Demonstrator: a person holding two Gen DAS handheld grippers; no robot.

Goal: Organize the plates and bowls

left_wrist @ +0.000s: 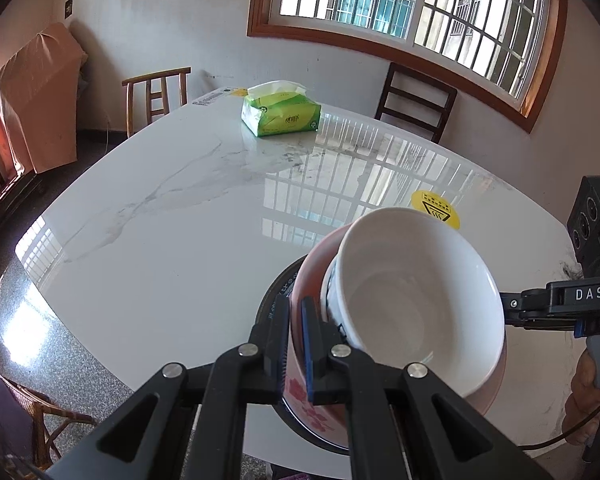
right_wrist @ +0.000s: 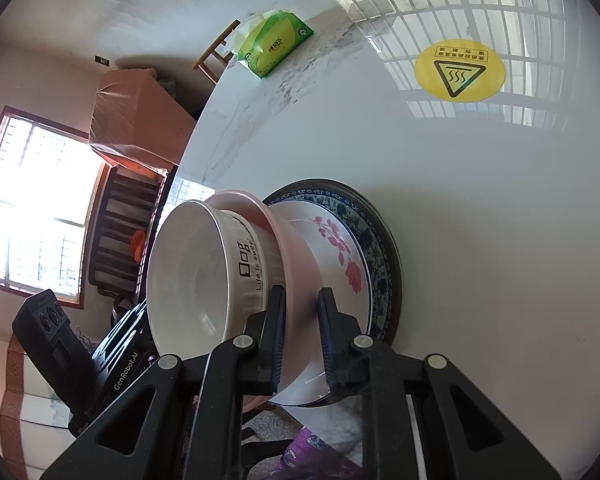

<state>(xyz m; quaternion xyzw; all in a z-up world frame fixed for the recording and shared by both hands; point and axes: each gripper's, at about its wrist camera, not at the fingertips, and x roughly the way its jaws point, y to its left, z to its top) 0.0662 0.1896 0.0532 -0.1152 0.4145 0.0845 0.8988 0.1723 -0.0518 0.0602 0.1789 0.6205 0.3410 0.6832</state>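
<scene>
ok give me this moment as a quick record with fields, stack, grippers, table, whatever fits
stack order, top to bottom: white bowl, pink bowl, floral plate, blue-patterned plate
white bowl text: "Life is sweet"
stack tilt: the two bowls lean relative to the plates
left gripper: jaws shut on the pink bowl rim
right gripper: jaws shut on the pink bowl rim
table: white marble
also on table: green tissue pack, yellow hot-surface sticker

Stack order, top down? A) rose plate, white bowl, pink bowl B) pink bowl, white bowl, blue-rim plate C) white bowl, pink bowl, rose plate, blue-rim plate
C: the white bowl nests in the pink bowl, which sits on the rose plate over the blue-rim plate.
</scene>
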